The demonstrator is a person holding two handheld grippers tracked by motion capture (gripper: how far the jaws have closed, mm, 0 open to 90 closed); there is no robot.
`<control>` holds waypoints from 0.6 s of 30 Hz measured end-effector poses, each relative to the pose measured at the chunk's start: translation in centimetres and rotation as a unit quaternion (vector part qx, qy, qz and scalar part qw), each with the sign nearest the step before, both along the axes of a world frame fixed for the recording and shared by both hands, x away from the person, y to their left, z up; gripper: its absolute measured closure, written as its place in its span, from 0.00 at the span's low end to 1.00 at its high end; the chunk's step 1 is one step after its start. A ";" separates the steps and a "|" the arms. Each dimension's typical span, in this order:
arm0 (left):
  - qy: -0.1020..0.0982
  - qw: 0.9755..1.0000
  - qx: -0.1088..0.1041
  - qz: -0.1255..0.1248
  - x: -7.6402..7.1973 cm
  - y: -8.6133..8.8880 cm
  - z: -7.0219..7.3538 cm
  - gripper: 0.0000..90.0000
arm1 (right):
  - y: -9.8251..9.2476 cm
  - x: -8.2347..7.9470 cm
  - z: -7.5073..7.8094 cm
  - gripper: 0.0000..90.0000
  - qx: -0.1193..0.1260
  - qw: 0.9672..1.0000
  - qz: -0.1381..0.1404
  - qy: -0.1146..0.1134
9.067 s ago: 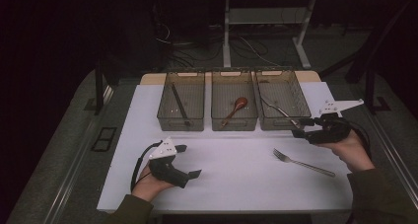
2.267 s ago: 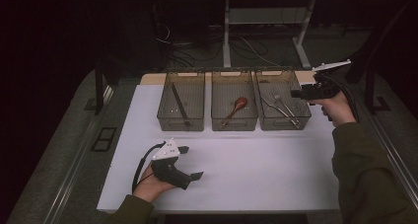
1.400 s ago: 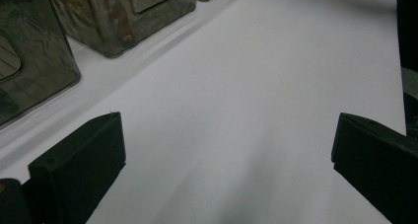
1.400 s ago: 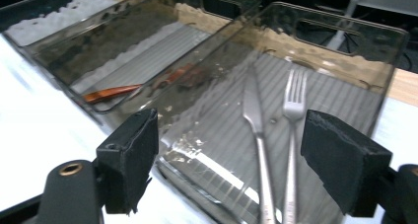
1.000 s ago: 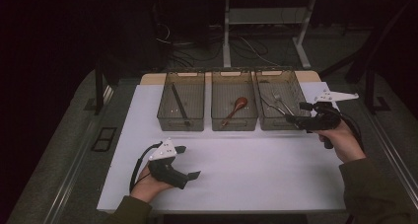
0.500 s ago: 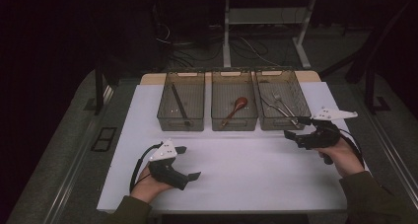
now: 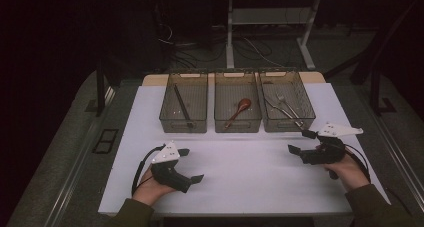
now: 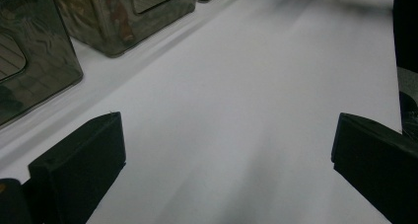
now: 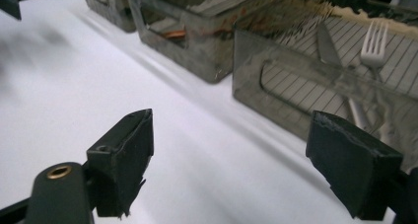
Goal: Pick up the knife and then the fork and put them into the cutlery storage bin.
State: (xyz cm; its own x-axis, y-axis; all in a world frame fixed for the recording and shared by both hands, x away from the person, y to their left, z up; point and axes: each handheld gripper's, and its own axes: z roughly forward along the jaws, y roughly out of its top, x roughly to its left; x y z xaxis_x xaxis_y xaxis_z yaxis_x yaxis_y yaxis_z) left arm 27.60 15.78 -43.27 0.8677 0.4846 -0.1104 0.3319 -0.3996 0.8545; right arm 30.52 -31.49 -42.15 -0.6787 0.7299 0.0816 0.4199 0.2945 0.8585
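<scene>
On the white sheet that covers the table point(image 7: 250, 187), three smoky translucent plastic bins stand in a row along the far edge, and everything here is placed against the right-hand bin point(image 7: 287, 107) of that row. That right-hand bin holds a silver metal fork point(image 7: 281, 101) and another piece of silver cutlery lying just beside it; in the right gripper view the fork point(image 9: 372, 49) shows through the bin's ribbed wall, tines pointing away. The right black hand-held gripper point(image 7: 302, 142) sits just in front of the right-hand bin's near right corner, low over the sheet, its jaws spread wide with nothing between them; the right gripper view shows the same wide gap point(image 9: 231, 169) over bare white sheet. The middle bin point(image 7: 237, 107), just left of the right-hand bin, holds a reddish-brown wooden spoon point(image 7: 239, 111). The left bin point(image 7: 183, 107), further left again, holds a long dark stick-like utensil point(image 7: 182, 106). The left black hand-held gripper point(image 7: 191, 164) rests well apart from the right-hand bin, toward the near left, its jaws also wide and empty point(image 8: 226, 150).
</scene>
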 end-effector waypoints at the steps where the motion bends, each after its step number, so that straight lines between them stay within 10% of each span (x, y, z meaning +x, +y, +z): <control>1: 0.000 1.000 0.000 0.000 0.0 0.0 0.0 0.00 | 0.0 -0.1 -0.2 0.19 0.000 1.000 -0.001 0.001; 18: 0.001 1.000 -0.002 0.001 -0.1 -0.1 0.0 0.00 | 0.2 -3.1 -1.7 0.17 0.013 1.000 0.007 0.014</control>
State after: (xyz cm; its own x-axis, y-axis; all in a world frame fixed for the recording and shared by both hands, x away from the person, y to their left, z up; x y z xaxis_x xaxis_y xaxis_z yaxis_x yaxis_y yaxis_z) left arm 27.50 15.70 -43.27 0.8661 0.4867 -0.1137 0.3345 -0.3956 0.8553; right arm 27.45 -31.29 -43.90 -0.6857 0.7179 0.1205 0.4406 0.2775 0.8538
